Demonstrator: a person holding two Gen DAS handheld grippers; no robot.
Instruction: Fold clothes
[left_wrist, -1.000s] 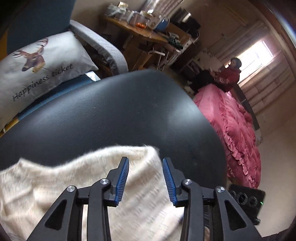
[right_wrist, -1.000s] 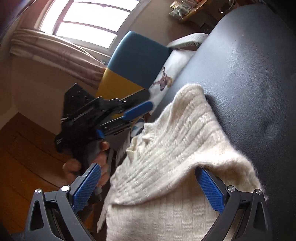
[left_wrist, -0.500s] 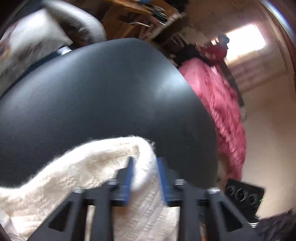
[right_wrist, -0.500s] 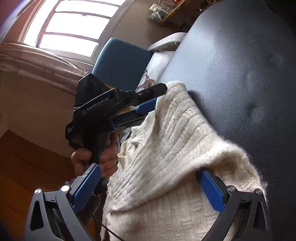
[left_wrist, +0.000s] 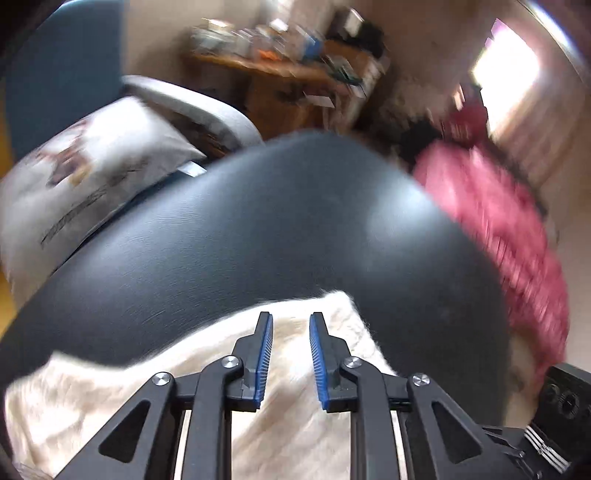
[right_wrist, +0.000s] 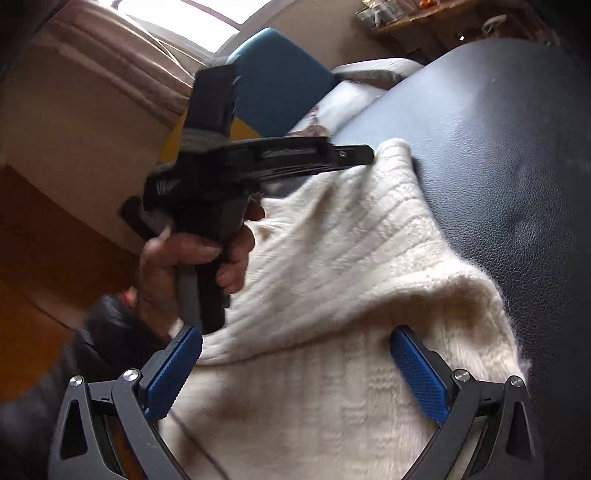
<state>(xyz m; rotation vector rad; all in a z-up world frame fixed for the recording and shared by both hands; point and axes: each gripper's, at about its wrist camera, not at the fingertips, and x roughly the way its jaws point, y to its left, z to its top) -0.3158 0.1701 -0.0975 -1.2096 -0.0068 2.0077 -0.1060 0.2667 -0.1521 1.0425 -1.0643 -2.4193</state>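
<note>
A cream knitted sweater (left_wrist: 110, 398) lies folded on a black padded surface (left_wrist: 258, 240). My left gripper (left_wrist: 291, 321) hovers over the sweater's far corner. Its jaws are opening, the blue pads stand apart, and the fabric shows below the gap without being pinched. In the right wrist view a hand (right_wrist: 192, 258) holds the left gripper (right_wrist: 365, 151) at the far end of the sweater (right_wrist: 351, 266). My right gripper (right_wrist: 295, 354) is wide open at the sweater's near folded part, one pad on each side, gripping nothing.
A white pillow with a deer print (left_wrist: 92, 177) leans on a blue chair (left_wrist: 62, 74) at the back left. A cluttered wooden desk (left_wrist: 280, 74) stands behind. A pink bed cover (left_wrist: 498, 229) is at the right, a black device (left_wrist: 565, 398) at the lower right.
Half a second ago the left gripper was shut on the sweater's far corner; now its jaws have parted and it has drawn back. The right gripper stays wide open over the sweater.
</note>
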